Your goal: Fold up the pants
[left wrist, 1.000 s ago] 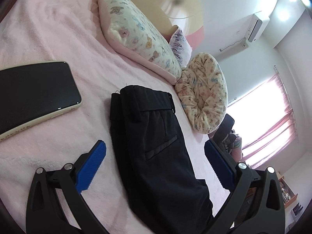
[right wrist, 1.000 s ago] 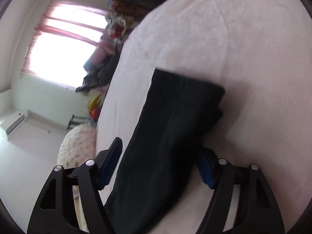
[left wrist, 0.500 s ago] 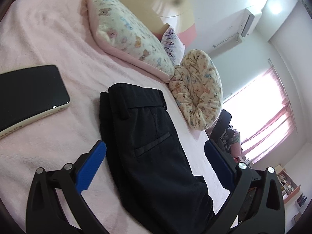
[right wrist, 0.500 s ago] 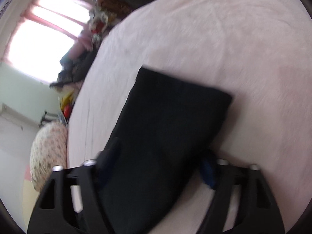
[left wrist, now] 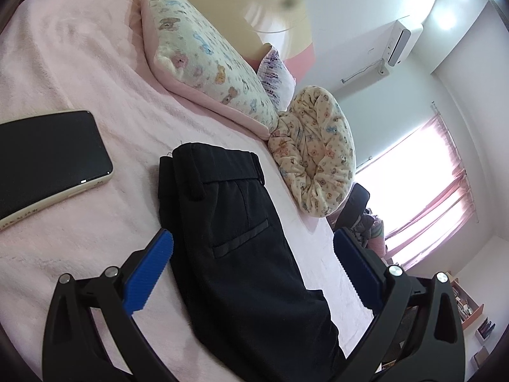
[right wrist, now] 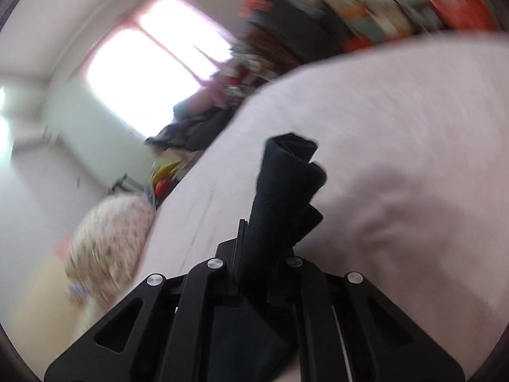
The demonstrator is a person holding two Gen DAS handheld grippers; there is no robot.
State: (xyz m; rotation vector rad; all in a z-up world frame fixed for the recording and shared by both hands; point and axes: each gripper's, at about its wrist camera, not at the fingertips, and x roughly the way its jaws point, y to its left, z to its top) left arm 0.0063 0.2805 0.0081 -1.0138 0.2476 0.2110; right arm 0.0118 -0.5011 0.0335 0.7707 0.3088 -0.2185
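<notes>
Right wrist, bunched black pants [right wrist: 286,191], closing jaws

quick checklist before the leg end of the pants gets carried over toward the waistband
1. Right claw gripping the black fabric pants: ok, jaws closing with the bunched leg end between them.
2. Leg end off the pink fleece bed cover: ok, it stands up above it.
3. Left claw free: ok, open, blue pads either side of the pants, not pressing.
4. Waistband flat: ok.
5. Black phone in a cream case clear of the pants: ok, apart, beside the waistband.
6. Both leg layers caught: cannot tell, blurred.
</notes>
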